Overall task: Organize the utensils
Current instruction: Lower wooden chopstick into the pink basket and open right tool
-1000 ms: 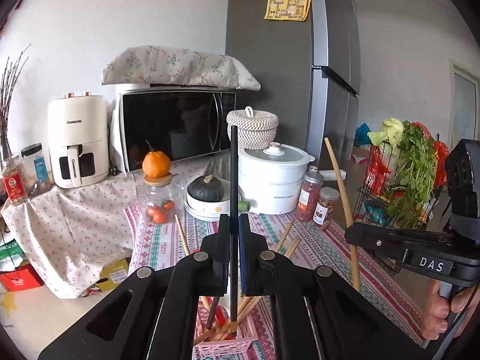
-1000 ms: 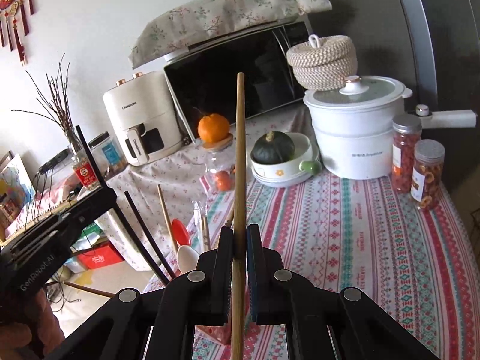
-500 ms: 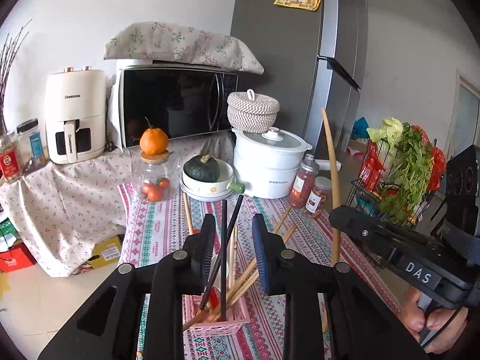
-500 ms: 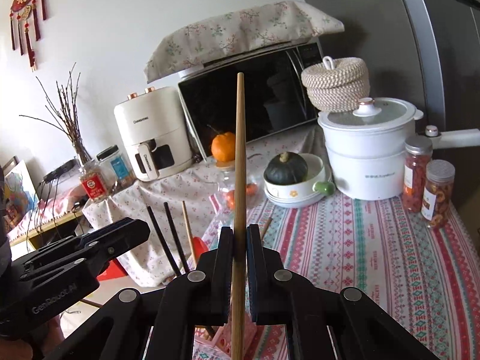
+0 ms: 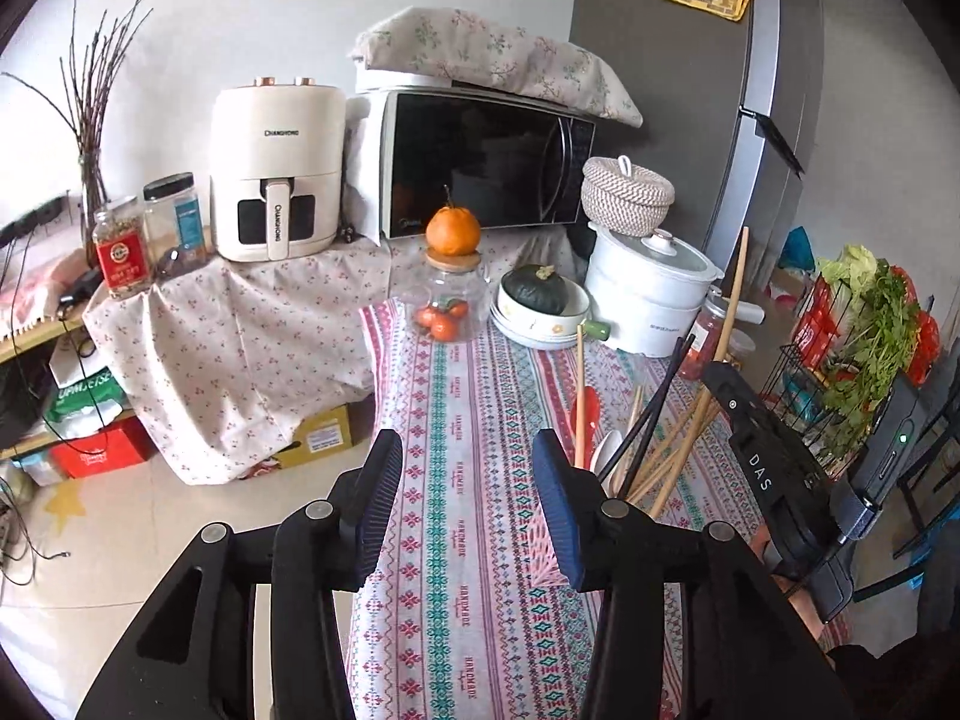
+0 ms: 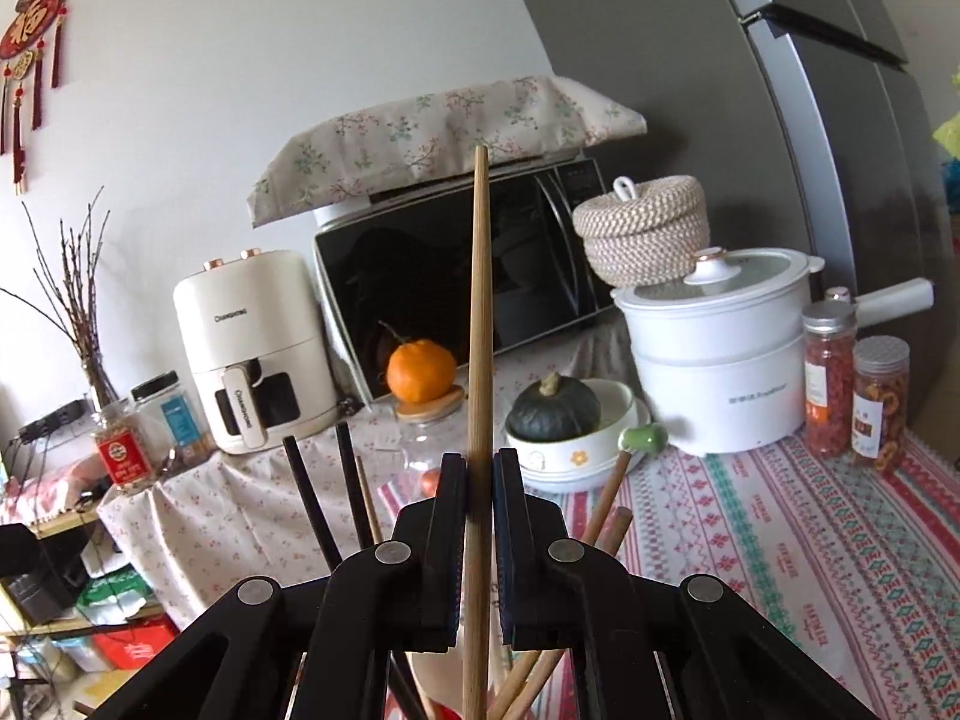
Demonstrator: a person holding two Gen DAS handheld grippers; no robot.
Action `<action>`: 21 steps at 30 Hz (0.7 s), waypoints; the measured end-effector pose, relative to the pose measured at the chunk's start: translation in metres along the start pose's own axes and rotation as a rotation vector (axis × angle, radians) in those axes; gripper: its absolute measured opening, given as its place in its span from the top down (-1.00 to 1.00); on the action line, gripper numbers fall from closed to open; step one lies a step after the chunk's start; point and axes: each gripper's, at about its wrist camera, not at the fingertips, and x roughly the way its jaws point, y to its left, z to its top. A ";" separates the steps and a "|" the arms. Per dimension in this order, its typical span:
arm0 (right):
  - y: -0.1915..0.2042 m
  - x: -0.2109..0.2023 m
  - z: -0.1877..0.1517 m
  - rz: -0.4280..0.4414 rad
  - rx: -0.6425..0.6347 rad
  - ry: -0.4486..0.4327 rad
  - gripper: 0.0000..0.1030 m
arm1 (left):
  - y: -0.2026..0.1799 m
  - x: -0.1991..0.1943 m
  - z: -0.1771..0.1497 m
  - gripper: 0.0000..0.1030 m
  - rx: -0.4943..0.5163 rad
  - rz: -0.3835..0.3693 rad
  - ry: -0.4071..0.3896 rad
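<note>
My left gripper (image 5: 465, 495) is open and empty above the patterned tablecloth (image 5: 474, 540), left of a bunch of standing utensils: black chopsticks (image 5: 651, 414), wooden chopsticks (image 5: 678, 450), a red spoon (image 5: 585, 414) and a white spoon (image 5: 606, 450). Their holder is hidden behind my right finger. My right gripper (image 6: 479, 474) is shut on a long wooden chopstick (image 6: 479, 312), held upright above the same bunch; black chopsticks (image 6: 312, 498) and wooden ones (image 6: 612, 504) stick up around it. The right gripper body (image 5: 762, 456) and its chopstick (image 5: 729, 300) show in the left wrist view.
At the table's back stand a glass jar with an orange on top (image 5: 453, 276), a bowl with a dark squash (image 5: 543, 300), a white pot (image 5: 651, 294) and spice jars (image 6: 855, 384). A microwave (image 5: 486, 162) and air fryer (image 5: 276, 174) sit behind. A vegetable rack (image 5: 864, 348) stands right.
My left gripper opened and let go of the black chopstick, which now stands in the bunch, then drew back to the left. My right gripper still holds the wooden chopstick upright.
</note>
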 end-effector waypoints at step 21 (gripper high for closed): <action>0.015 -0.008 -0.035 -0.016 -0.076 -0.001 0.48 | 0.010 0.028 -0.019 0.08 0.000 -0.060 0.124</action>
